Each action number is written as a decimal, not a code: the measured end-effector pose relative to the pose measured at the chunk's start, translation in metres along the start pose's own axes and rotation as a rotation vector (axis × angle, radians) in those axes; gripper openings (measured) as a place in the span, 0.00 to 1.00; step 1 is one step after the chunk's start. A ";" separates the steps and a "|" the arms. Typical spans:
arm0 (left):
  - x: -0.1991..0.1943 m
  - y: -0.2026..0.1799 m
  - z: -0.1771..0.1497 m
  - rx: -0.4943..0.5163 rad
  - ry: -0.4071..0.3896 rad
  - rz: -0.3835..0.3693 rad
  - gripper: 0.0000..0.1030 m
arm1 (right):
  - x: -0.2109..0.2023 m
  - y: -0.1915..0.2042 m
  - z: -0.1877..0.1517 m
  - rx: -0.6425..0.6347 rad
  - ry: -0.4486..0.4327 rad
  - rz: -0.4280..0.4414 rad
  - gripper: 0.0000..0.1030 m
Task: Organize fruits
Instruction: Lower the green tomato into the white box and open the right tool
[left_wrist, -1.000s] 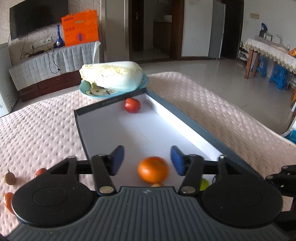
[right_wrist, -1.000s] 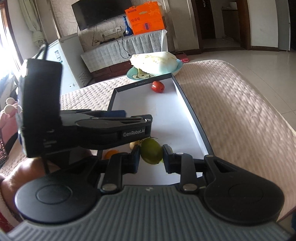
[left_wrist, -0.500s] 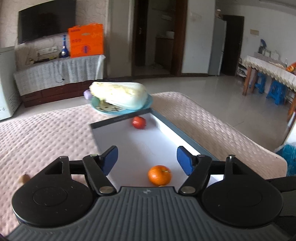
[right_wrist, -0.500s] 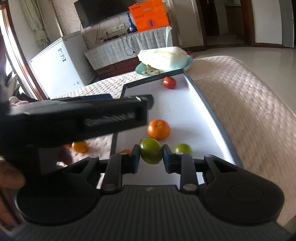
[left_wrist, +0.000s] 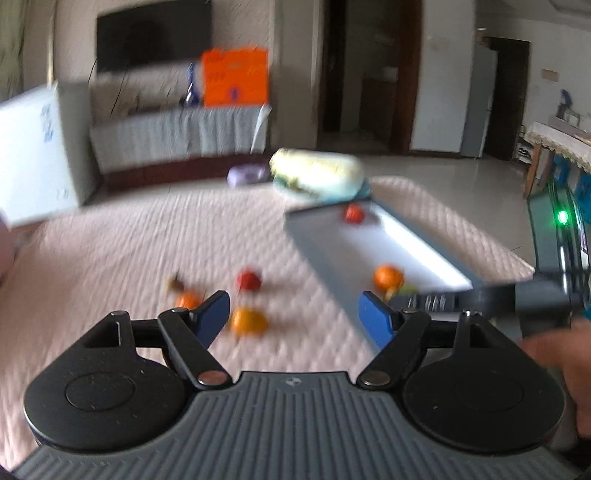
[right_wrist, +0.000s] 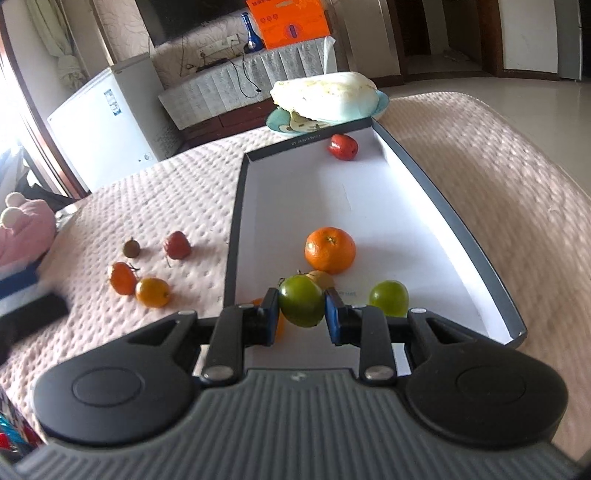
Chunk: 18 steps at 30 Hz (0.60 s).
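A green fruit (right_wrist: 301, 305) sits clamped between the jaws of the right gripper (right_wrist: 300, 317), held just above the near end of a shallow tray (right_wrist: 234, 229) with a dark rim and white floor. Right behind it in the tray is a small yellowish fruit (right_wrist: 322, 278), partly hidden, and beyond that a large orange (right_wrist: 330, 250); a second green fruit (right_wrist: 389, 297) lies to the right of the held one, and a red fruit (right_wrist: 343, 146) rests at the tray's far end. Something orange (right_wrist: 279, 325) shows behind the gripper's left finger, too hidden to identify. Left of the tray, on the pink quilted surface (right_wrist: 177, 192), loose fruit lies in a cluster: a yellow-orange one (right_wrist: 152, 292) touching or just beside a darker orange one (right_wrist: 122, 278), a red one (right_wrist: 177, 245) farther back, and a small brown one (right_wrist: 131, 247) beside it. At the tray's far edge stands a blue plate (right_wrist: 280, 123) carrying a pale cabbage (right_wrist: 325, 96). The left wrist view is motion-blurred; the left gripper (left_wrist: 293, 317) has its jaws spread wide with nothing between them, hovering over the surface near the loose cluster, with the yellow-orange fruit (left_wrist: 248, 322) showing between its blue fingertips (left_wrist: 212, 314). The tray (left_wrist: 325, 254) lies to its right.
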<state>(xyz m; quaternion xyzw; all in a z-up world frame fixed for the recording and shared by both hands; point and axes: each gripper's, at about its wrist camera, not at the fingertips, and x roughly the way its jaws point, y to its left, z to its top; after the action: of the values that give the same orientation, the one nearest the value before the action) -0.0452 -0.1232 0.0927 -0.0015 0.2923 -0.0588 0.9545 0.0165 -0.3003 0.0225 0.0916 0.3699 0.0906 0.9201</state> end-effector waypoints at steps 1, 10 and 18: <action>0.000 0.007 -0.004 -0.013 0.016 0.007 0.78 | 0.002 0.001 0.000 -0.002 0.005 -0.006 0.29; 0.001 0.065 -0.019 -0.058 0.041 0.155 0.78 | 0.014 0.010 -0.001 -0.075 0.011 -0.072 0.29; -0.003 0.091 -0.020 -0.040 0.013 0.196 0.78 | 0.016 0.013 0.002 -0.070 -0.013 -0.102 0.29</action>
<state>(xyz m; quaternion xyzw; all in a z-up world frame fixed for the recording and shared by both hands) -0.0487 -0.0314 0.0739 0.0082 0.2985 0.0408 0.9535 0.0277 -0.2845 0.0162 0.0412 0.3647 0.0556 0.9286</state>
